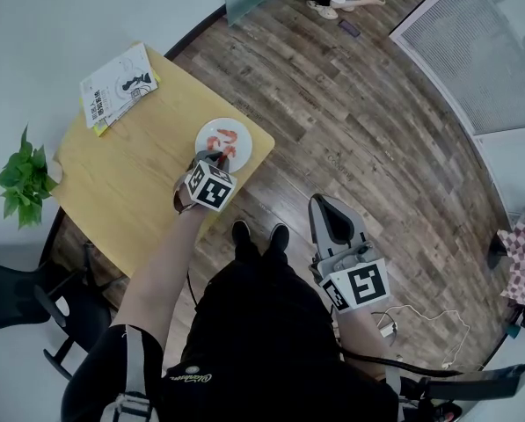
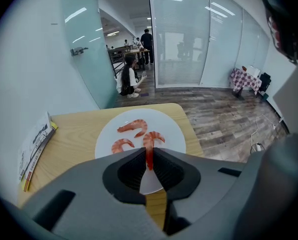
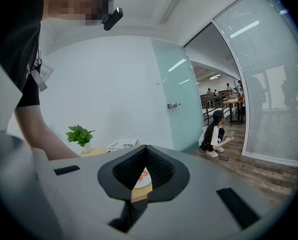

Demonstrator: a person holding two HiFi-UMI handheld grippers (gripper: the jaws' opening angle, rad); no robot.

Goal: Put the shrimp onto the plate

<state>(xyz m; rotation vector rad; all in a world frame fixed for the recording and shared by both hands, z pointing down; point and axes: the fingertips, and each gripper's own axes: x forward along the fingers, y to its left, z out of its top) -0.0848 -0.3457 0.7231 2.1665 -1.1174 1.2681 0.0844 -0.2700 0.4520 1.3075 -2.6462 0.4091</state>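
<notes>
Left tool pinches tail of curled glossy orange shrimp over round white plate on pale wooden desk; grip unreadable in head view. Right tool closed, empty.

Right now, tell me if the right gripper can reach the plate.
Probably not: the right gripper hangs over the floor, off the table, and the left gripper, clamping a shrimp, is above the plate.

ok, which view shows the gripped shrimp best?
Left gripper view: the orange curled shrimp is pinched in the left hand-held gripper, over the round white plate. Head view: too small to pick out. Right gripper view: only a sliver of plate.
</notes>
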